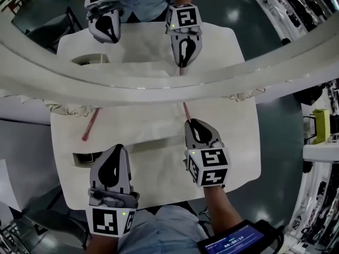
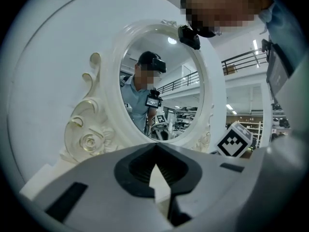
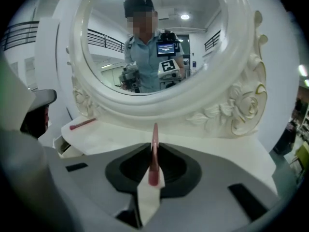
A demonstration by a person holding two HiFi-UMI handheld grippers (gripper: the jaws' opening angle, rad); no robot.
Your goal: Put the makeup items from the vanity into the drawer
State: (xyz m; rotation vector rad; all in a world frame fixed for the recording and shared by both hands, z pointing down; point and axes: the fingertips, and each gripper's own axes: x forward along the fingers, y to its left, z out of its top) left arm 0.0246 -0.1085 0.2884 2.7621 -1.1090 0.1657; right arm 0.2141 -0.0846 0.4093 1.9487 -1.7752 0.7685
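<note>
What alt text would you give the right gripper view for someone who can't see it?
The right gripper pinches a slim pink makeup stick between its jaws at a white vanity. Behind stands an ornate mirror; a second pink stick lies at left.

Two pink makeup sticks, a left stick (image 1: 90, 125) and a right stick (image 1: 186, 111); one vanity (image 1: 238, 142), one mirror (image 1: 159, 86), one drawer (image 1: 85, 157).
</note>
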